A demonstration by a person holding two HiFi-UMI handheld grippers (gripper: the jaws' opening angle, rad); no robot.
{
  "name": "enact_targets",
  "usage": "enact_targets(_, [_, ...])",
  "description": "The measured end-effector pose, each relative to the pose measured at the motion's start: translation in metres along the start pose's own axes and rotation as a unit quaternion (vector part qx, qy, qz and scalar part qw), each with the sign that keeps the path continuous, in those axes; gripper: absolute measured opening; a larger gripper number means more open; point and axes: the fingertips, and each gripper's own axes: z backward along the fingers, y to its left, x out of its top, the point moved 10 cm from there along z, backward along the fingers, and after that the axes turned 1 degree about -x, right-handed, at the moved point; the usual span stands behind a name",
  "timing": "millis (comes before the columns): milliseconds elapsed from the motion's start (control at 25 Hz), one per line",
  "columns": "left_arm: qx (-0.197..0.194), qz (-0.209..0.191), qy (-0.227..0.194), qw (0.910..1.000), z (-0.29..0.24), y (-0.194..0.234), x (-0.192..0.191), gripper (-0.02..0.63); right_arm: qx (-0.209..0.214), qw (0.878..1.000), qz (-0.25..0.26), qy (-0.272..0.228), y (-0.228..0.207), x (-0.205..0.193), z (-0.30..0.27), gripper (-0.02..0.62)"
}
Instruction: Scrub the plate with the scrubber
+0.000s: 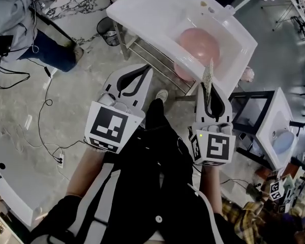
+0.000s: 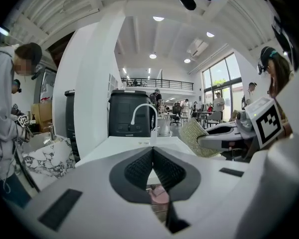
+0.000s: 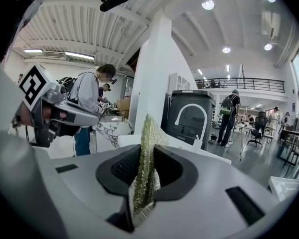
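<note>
Both grippers are held side by side ahead of the person's body, pointing at the white sink [image 1: 157, 19]. The left gripper [image 2: 153, 153] has its jaws pressed together with nothing in them, and it sits over the floor, short of the sink's near edge. The right gripper [image 3: 145, 158] reaches that edge, jaws clamped on the scrubber [image 3: 148, 133], which stands on edge (a thin greenish mesh). The pink plate [image 1: 199, 43] lies in the basin just beyond. Another person [image 1: 20, 19] stands well apart, far left.
</note>
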Motion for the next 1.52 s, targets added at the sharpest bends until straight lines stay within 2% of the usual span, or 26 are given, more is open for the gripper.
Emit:
enact_targets(600, [-0.023, 0.004, 0.013, 0.9996, -0.157, 0.036, 0.033, 0.0, 0.006, 1.0, -0.004, 0.019, -0.103, 0.009, -0.123, 0.077])
enact_targets(960, [-0.034, 0.01, 0.041, 0.9985, -0.24, 0.05, 0.042, 0.0, -0.014, 0.999, -0.03, 0.042, -0.167, -0.001, -0.166, 0.077])
enact_targets(1520, [-0.065, 0.027, 0.079, 0.9944, -0.295, 0.043, 0.036, 0.0, -0.04, 0.996, -0.057, 0.064, -0.205, -0.024, -0.175, 0.077])
